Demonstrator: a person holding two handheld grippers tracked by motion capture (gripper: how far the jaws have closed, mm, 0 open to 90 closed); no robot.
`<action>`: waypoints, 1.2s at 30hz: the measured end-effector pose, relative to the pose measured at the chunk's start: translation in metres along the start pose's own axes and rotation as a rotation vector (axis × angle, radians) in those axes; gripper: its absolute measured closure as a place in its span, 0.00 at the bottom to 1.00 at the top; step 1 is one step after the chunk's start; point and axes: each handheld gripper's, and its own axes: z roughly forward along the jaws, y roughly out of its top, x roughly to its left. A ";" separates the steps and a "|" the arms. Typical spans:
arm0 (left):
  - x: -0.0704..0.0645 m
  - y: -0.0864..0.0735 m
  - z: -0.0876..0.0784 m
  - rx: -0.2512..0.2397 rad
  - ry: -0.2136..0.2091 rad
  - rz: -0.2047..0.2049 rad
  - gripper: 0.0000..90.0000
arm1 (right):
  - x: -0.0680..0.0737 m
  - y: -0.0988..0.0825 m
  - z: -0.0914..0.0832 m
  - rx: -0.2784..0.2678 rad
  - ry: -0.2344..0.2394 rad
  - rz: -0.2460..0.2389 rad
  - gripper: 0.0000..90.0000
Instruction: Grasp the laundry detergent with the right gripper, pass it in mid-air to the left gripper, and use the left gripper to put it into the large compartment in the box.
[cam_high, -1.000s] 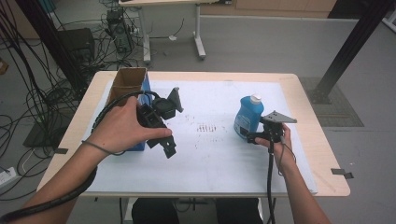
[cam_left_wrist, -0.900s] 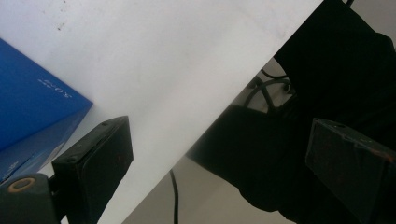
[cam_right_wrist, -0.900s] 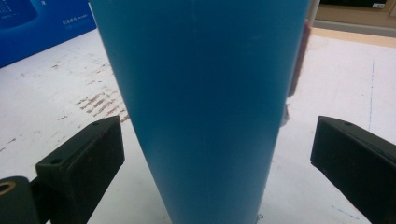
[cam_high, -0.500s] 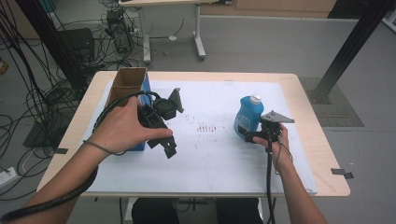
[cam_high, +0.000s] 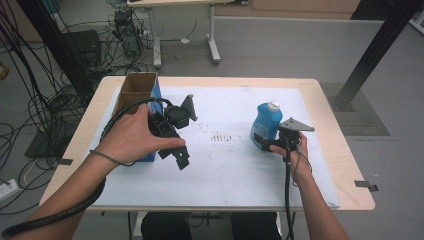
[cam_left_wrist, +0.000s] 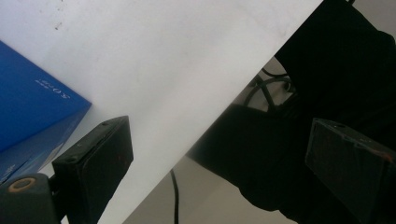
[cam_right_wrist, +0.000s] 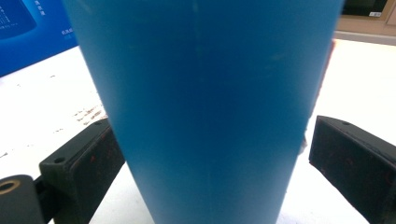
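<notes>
Two claws work over a pale wood worktop (cam_high: 330, 105) covered by a white sheet (cam_high: 235, 170) with faint dark specks at its centre.

Left claw (cam_high: 172, 132): held in the left hand (cam_high: 132, 137) at centre left of the high view, tilted, just beside a blue box (cam_high: 150, 95) with an open brown cardboard top. In the left gripper view (cam_left_wrist: 224, 158) its two black, flat, matte pads stand wide apart with nothing between them; the glossy blue box (cam_left_wrist: 32, 102) sits at the left of the frame, and the sheet's edge runs diagonally across it.

Right claw (cam_high: 267, 145): held in the right hand (cam_high: 297, 157) at centre right of the high view, with a grey three-cornered plate on top. A blue bottle (cam_high: 265, 122) with a white cap stands upright there. In the right gripper view (cam_right_wrist: 210, 154) the bottle's smooth, tapering blue plastic body (cam_right_wrist: 205, 102) sits between the two black pads. The left pad lies at the bottle wall; a narrow gap shows at the right pad, so the claw is not clamped on the bottle.
</notes>
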 end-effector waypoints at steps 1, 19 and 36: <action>0.000 0.000 0.001 0.002 0.001 0.002 0.09 | 0.000 0.000 0.000 -0.001 -0.001 0.002 0.05; -0.001 0.000 -0.002 0.000 0.002 -0.002 0.09 | 0.001 -0.003 0.001 -0.015 -0.010 0.019 0.15; -0.002 0.000 -0.003 0.001 0.005 -0.005 0.09 | 0.003 -0.007 0.003 -0.039 -0.018 0.036 0.20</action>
